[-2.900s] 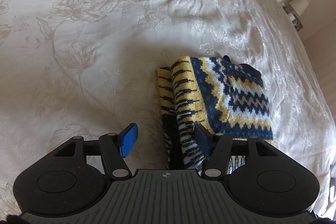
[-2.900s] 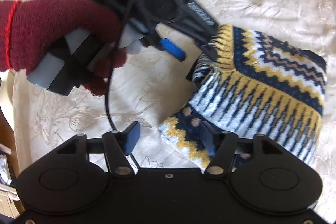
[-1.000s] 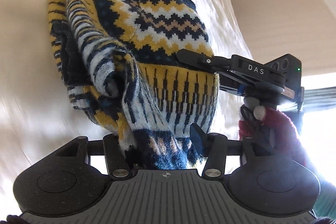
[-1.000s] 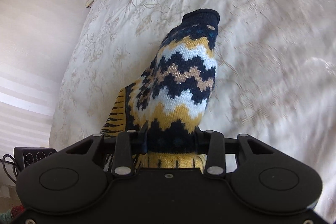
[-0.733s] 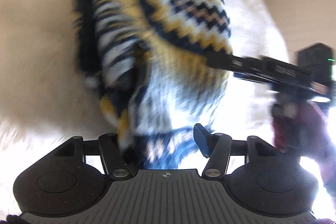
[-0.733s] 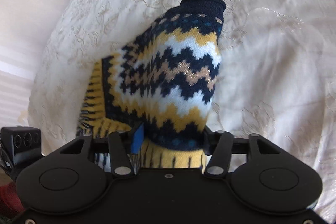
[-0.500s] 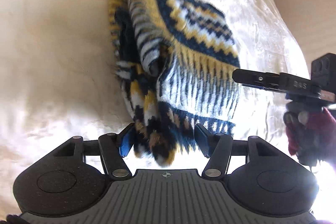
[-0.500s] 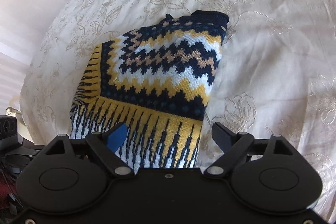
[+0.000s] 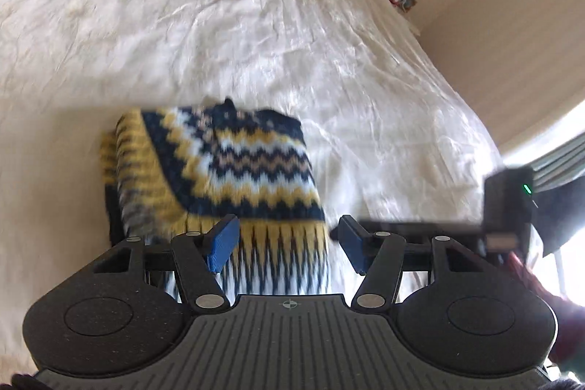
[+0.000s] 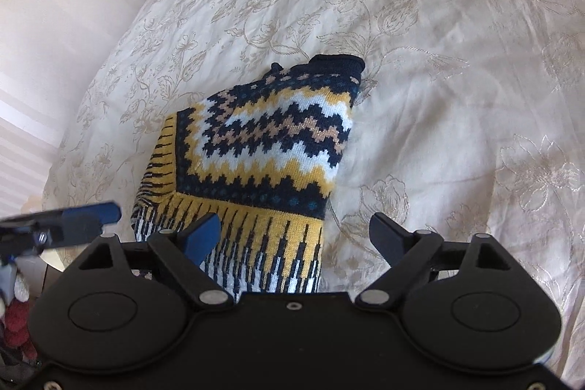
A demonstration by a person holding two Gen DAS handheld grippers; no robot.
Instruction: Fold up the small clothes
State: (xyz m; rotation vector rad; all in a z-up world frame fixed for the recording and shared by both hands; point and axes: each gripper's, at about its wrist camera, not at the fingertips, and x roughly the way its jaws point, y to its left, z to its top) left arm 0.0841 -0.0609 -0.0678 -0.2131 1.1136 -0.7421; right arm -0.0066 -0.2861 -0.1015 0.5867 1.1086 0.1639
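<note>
Since a moment ago I've let the sweater (image 10: 263, 148) drop folded onto the bedspread (image 10: 457, 68); left gripper (image 9: 285, 243) and right gripper (image 10: 296, 236) both spread, empty. Soft, light knit, I'd pinch the fringed hem corners

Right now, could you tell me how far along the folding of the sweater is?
Done: the sweater lies as a compact folded bundle on the bedspread. In hand: nothing; the left gripper and right gripper are both open above its fringed edge. Left: perhaps a tidy-up; no other clothes show in either view.
</note>
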